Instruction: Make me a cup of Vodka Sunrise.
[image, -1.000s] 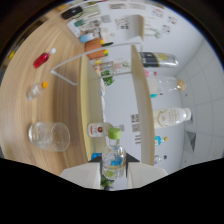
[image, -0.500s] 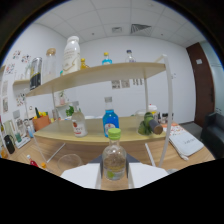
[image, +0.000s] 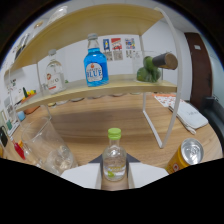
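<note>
A small clear bottle with a green cap (image: 114, 157) stands upright between the tongs (image: 114, 176), whose two pale fingers (image: 82, 176) press on its sides low down, so it is clamped there. Just to the right of the tongs sits a yellow drink can (image: 186, 155) with a silver top, and to their left a clear glass (image: 49, 150) on the wooden worktop (image: 100, 122). Beyond the tongs rises a white-framed wooden shelf (image: 107, 86). On it, straight ahead, stands a blue bottle (image: 95, 68) (its label reads BLUE), with a clear bottle bearing a white label (image: 55, 74) further left and a dark green bottle lying on its side (image: 154, 67) to the right. A white flat object (image: 190, 114) lies on the worktop beyond the can.
</note>
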